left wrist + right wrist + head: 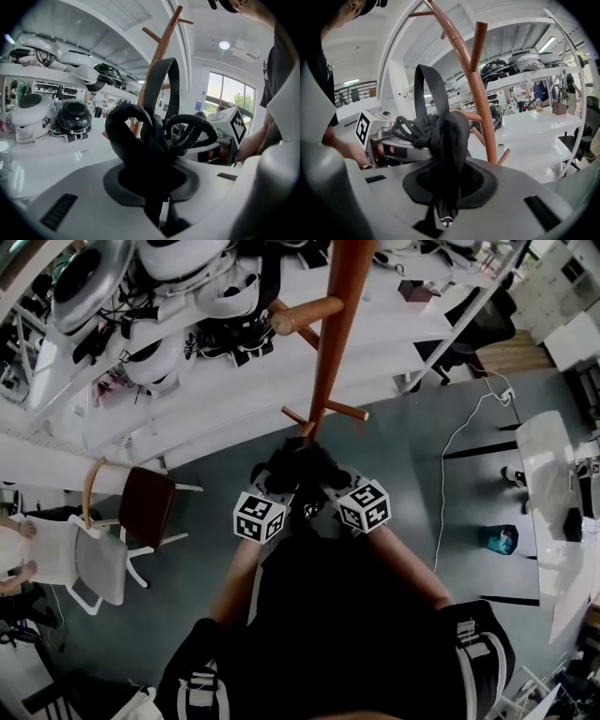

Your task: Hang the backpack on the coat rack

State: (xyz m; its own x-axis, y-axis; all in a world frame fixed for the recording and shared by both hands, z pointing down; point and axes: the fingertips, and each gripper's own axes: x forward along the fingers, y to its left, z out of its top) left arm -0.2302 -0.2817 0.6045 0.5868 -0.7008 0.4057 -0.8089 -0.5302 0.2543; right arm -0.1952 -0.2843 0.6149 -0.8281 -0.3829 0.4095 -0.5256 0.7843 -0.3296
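The person wears a black short-sleeved top (313, 65). The left gripper (153, 183) and the right gripper (445, 187) are smooth shells of pale grey moulded plastic, each with a dark oval recess around its jaws and small black slotted insets. Each carries a white cube with black square markers (260, 517), the right one's (364, 505) alike.

I see my left tool (279, 486) and right tool (330, 482) side by side, tips buried in the bunched black backpack (300, 463), just beside the coat rack (330, 343) pole, above grey floor (412, 456).
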